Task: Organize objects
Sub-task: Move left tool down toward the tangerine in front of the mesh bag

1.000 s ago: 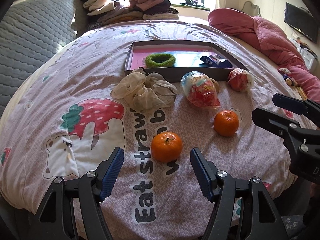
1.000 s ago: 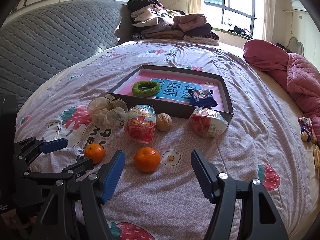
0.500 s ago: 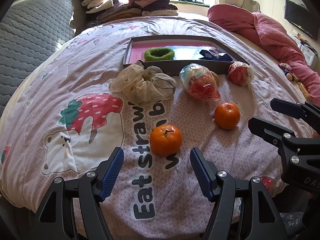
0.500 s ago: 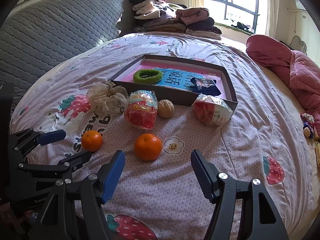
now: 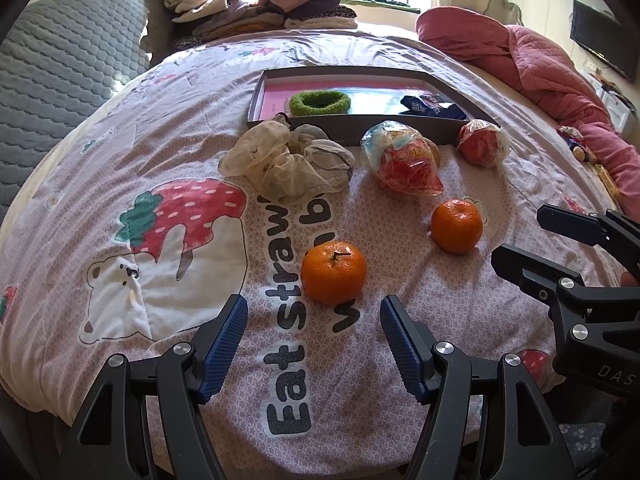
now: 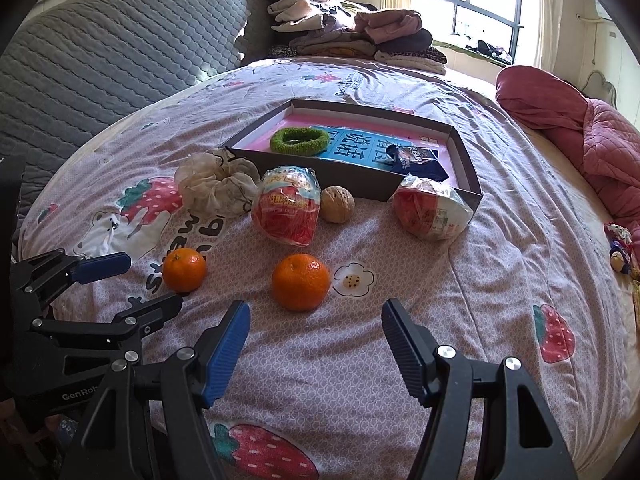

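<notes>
Left wrist view: both grippers hang spread and empty over the bed.
Left gripper lines up on the near orange, right gripper on the other orange; the box, likely their destination, lies beyond.

A pile of folded clothes is stacked at the far end of the bed, beside a grey quilted headboard. A pink quilt is bunched along the right edge. A window is seen behind.
</notes>
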The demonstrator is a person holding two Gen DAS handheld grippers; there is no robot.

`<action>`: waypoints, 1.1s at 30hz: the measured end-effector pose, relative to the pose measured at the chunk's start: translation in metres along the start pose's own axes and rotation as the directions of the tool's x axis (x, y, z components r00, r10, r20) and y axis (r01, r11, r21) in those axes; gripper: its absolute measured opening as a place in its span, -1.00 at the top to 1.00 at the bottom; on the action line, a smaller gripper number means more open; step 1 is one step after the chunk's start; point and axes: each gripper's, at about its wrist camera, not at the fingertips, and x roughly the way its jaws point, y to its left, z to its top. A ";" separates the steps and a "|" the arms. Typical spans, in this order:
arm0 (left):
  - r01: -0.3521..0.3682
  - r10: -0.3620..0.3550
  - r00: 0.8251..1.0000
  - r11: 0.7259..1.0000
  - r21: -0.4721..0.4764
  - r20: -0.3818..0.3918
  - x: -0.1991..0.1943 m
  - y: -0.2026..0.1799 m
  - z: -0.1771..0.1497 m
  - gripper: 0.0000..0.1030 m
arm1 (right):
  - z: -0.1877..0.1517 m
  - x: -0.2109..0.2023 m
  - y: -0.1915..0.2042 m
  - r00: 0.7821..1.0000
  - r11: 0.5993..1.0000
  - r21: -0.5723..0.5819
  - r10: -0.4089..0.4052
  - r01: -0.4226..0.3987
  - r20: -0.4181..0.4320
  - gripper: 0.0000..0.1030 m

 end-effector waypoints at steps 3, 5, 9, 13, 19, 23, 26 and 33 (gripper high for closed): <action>0.001 -0.001 1.000 1.000 -0.004 -0.001 0.001 0.002 0.000 -0.37 | -0.001 0.002 0.002 1.000 1.000 -0.005 0.000 0.000 -0.004 -0.31; 0.003 -0.003 1.000 1.000 -0.006 0.000 0.001 0.002 -0.001 -0.37 | -0.002 0.004 0.002 1.000 1.000 -0.008 0.000 0.000 -0.006 -0.31; 0.010 -0.010 1.000 1.000 -0.009 0.004 0.002 0.003 -0.001 -0.37 | -0.002 0.006 0.003 1.000 1.000 -0.007 0.000 0.000 -0.011 -0.31; 0.017 -0.017 1.000 1.000 -0.008 0.005 0.003 0.004 -0.001 -0.37 | -0.003 0.009 0.003 1.000 1.000 -0.007 -0.001 0.001 -0.016 -0.31; 0.020 -0.020 1.000 1.000 -0.016 0.003 0.007 0.005 -0.002 -0.37 | -0.004 0.015 0.004 1.000 1.000 -0.008 -0.003 0.003 -0.023 -0.31; 0.028 -0.028 1.000 0.999 -0.020 0.006 0.009 0.006 0.000 -0.37 | -0.004 0.020 0.003 1.000 1.000 -0.007 -0.002 0.002 -0.026 -0.31; 0.032 -0.031 0.999 0.999 -0.025 0.006 0.011 0.007 0.000 -0.37 | -0.004 0.025 0.002 1.000 1.000 -0.001 -0.001 0.001 -0.031 -0.31; 0.037 -0.037 0.999 0.999 -0.030 0.010 0.016 0.007 0.001 -0.37 | -0.004 0.030 -0.003 1.000 1.000 0.023 0.004 -0.003 -0.028 -0.31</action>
